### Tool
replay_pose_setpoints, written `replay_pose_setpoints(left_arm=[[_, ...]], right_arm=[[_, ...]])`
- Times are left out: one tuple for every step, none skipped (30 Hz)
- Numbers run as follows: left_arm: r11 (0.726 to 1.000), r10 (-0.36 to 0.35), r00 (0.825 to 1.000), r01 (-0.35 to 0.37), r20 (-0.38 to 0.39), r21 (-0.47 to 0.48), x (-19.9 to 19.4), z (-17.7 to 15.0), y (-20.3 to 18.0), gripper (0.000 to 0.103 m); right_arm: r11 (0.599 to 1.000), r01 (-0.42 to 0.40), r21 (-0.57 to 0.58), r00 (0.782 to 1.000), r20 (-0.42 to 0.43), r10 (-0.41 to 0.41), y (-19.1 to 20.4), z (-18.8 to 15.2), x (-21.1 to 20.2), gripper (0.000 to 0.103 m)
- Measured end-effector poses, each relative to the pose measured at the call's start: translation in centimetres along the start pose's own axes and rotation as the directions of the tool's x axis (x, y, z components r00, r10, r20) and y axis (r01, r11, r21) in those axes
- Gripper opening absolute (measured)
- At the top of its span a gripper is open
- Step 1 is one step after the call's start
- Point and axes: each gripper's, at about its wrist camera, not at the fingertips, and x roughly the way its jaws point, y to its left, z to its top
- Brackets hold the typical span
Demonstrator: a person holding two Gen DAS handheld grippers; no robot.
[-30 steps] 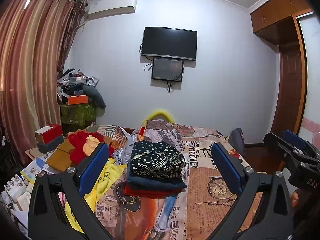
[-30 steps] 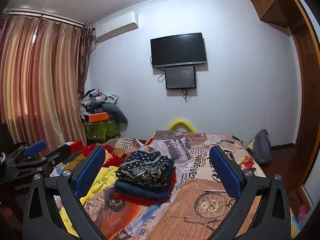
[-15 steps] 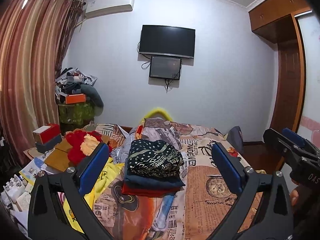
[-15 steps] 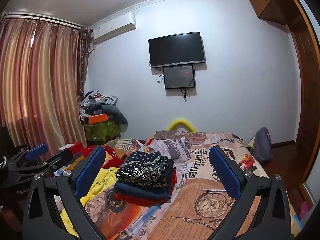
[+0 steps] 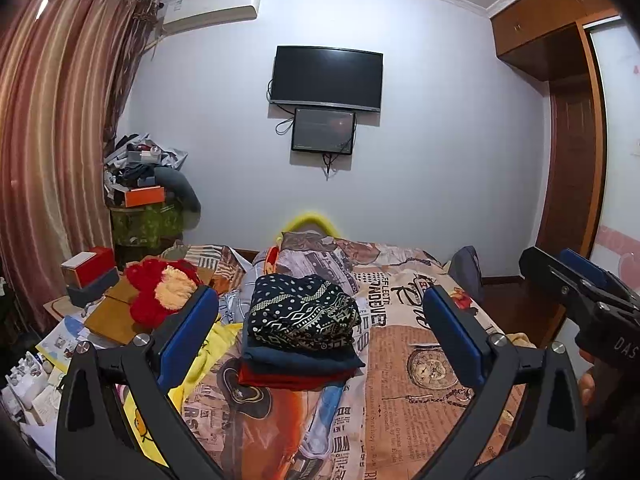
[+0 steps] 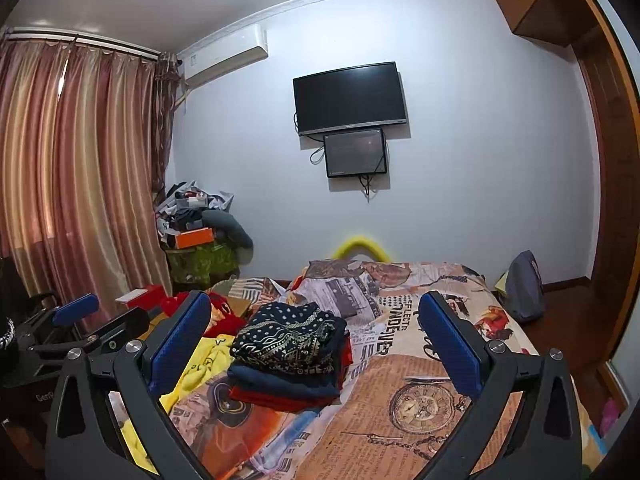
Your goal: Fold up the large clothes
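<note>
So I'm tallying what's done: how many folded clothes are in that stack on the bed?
3: a patterned dark one on top, a navy one under it, a red one at the bottom. More may be hidden between.

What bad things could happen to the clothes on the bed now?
The folded pile has its patterned top piece bunched up, so a bump from either gripper might tip it over. The yellow garment lies loose at the bed's edge beside the pile; pulling it could drag the pile along. Both the left gripper and the right gripper are open and hold nothing.
</note>
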Motion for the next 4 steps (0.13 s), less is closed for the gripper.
replay_pose_setpoints(left_arm=[[1.000, -0.001, 1.000, 0.001, 0.000, -0.001, -0.08, -0.02, 0.00, 0.103], [1.000, -0.003, 1.000, 0.003, 0.000, -0.004, -0.05, 0.00, -0.01, 0.103], [1.000, -0.008, 1.000, 0.008, -0.002, -0.005, -0.01, 0.02, -0.01, 0.103], [1.000, -0.010, 1.000, 0.010, -0.003, -0.005, 0.01, -0.02, -0.01, 0.103]], right_arm=[[1.000, 0.001, 0.000, 1.000, -0.001, -0.001, -0.02, -0.01, 0.00, 0.103], [1.000, 0.002, 0.000, 1.000, -0.002, -0.002, -0.03, 0.03, 0.00, 0.103], [1.000, 0.003, 0.000, 1.000, -0.003, -0.003, -0.12, -0.01, 0.02, 0.103], [1.000, 0.003, 0.001, 1.000, -0.003, -0.003, -0.14, -0.01, 0.00, 0.103]])
